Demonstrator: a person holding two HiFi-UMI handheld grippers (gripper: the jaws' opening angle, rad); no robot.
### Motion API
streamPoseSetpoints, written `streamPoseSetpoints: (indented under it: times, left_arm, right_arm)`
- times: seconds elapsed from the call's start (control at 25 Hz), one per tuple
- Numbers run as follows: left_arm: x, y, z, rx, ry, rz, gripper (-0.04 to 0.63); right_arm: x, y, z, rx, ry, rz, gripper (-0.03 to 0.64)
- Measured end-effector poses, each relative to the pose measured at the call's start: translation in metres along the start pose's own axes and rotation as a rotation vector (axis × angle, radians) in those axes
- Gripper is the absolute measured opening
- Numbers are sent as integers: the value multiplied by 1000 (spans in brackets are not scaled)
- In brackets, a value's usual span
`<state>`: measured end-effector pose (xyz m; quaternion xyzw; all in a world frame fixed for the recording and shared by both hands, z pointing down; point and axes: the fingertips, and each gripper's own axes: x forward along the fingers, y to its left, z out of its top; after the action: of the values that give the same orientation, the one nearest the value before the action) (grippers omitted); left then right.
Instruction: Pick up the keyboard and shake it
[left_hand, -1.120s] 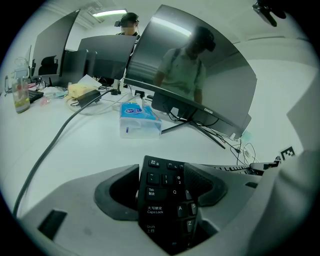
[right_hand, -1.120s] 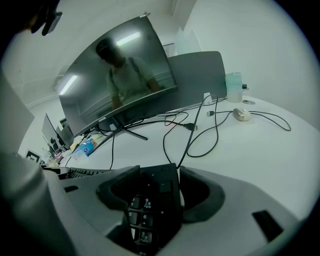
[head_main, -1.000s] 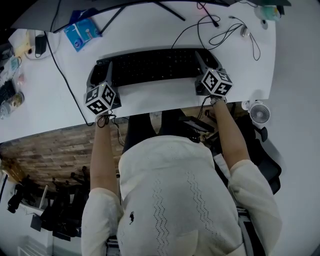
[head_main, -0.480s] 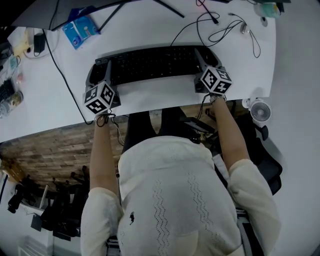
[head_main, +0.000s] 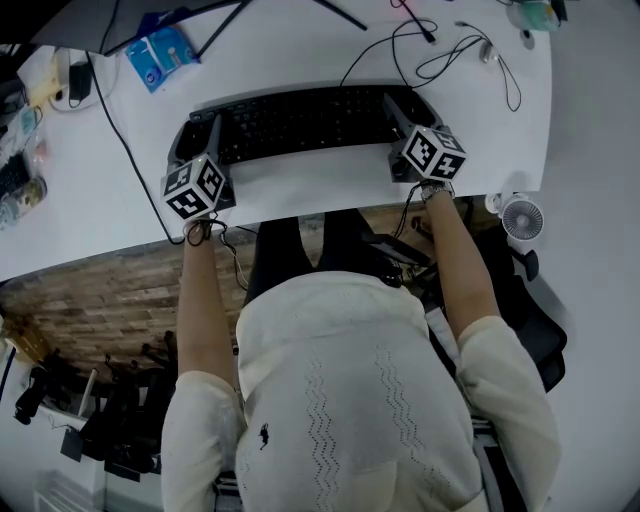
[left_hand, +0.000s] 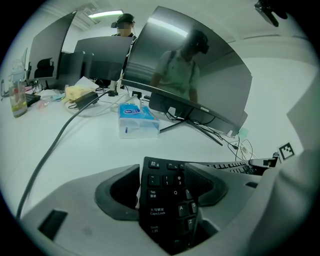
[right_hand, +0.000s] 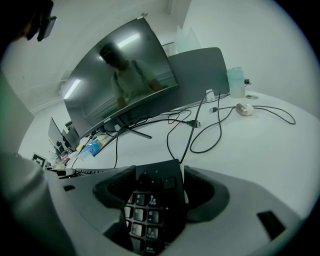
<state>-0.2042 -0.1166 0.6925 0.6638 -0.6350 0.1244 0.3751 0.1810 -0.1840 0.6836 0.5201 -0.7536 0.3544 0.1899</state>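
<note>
Keyboard (head_main: 300, 120) is clamped at both ends, left gripper (left_hand: 162, 192) jaws pinching the Tab-key end, right gripper (right_hand: 159, 195) jaws pinching the numpad end.

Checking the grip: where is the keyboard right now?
Head view: the keyboard spans the white desk before the person, left end clamped in the left claw, right end in the right claw.

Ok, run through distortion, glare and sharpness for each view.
Head view: fisheye bends the desk edge. Left gripper view: round black border, monitor mirrors a person, keyboard sharp. Right gripper view: same border, light strips glare on the monitor.
</note>
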Motion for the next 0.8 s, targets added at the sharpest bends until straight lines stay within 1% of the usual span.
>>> streamPoseSetpoints:
  times: [0.16,0.36,0.52,0.64,0.72,0.8]
  left_arm:
    - [-3,0,3,32,4,9,273]
    - [-19,4,4,30,-20,40,266]
    - [-35,-2,-1,37,-26,25,219]
    - [-46,-10,-9,32,-21,9,163]
    - [-52,-18,-14,26,-21,0,120]
    - [-58,-28,-16,25,-27,-9,84]
  right_arm:
    - [-6,0,-2,21,-2,17,294]
    - [-17,-3,-5,15,8,21,290]
    - [-29,-6,-5,15,-4,21,268]
    - [-40,-2,-7,-10,-2,33,240]
    - [-48,2,-9,-18,1,50,207]
    - [-55,5,-12,-21,7,73,158]
